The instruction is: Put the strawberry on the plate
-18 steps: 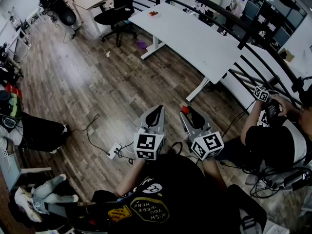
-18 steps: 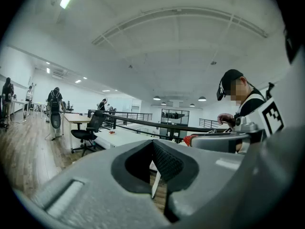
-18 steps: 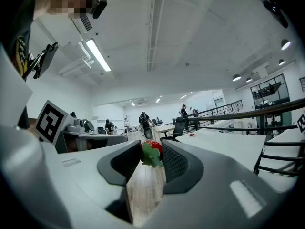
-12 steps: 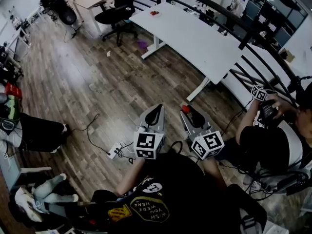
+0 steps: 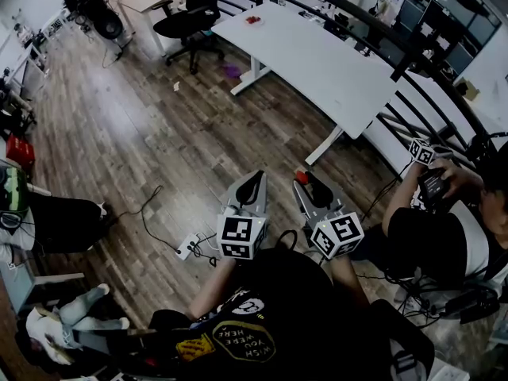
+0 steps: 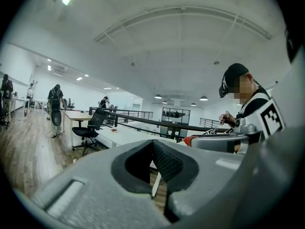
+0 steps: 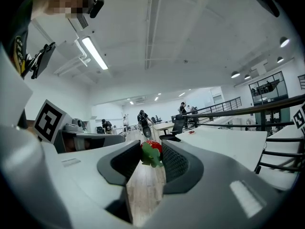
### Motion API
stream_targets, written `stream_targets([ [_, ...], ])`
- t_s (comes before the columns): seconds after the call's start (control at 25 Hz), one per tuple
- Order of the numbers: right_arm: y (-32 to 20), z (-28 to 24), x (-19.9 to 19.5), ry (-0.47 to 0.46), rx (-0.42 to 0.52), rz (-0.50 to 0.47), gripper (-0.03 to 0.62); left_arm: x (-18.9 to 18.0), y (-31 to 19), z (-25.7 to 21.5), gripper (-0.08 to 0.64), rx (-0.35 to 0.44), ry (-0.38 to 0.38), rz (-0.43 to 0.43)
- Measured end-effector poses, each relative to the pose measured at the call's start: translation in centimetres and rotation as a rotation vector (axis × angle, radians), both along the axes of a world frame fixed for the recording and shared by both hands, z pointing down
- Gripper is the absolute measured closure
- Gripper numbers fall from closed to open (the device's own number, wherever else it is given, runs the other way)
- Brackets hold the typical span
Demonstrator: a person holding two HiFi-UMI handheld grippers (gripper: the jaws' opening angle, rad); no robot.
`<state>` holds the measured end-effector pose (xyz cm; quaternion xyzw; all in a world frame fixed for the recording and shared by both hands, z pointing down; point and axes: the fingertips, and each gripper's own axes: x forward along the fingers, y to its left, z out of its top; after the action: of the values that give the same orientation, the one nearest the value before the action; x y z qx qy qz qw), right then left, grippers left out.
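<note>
Strawberry, red with a green leafy cap (image 7: pixel 151 151), sits pinched between my right gripper's (image 5: pixel 302 181) jaw tips, mid-frame. My left gripper (image 5: pixel 253 178) is closed and empty. I'd hold gentle, steady pressure while carrying it to the long white table (image 5: pixel 317 62) at upper middle.

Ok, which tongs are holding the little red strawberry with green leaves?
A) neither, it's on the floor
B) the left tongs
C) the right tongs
C: the red strawberry with green leaves is pinched between the right tongs; the left tongs are shut and empty.
</note>
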<state>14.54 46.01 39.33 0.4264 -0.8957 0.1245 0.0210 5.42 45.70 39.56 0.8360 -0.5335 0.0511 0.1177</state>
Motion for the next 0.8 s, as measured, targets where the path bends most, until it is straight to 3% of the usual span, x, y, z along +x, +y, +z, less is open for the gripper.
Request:
stream_targets([
  [0.48,0.0,0.5,-1.4,0.001,-0.009,0.029,0.451,-1.8,-0.3,1.3,0.555,-0.011,-0.007,0.028],
  [0.8,-3.2,1.1,-1.3,-0.008,-0.018,0.020,0.451,-1.8,-3.6,2.0,0.555,-0.017,-0.009,0.013],
])
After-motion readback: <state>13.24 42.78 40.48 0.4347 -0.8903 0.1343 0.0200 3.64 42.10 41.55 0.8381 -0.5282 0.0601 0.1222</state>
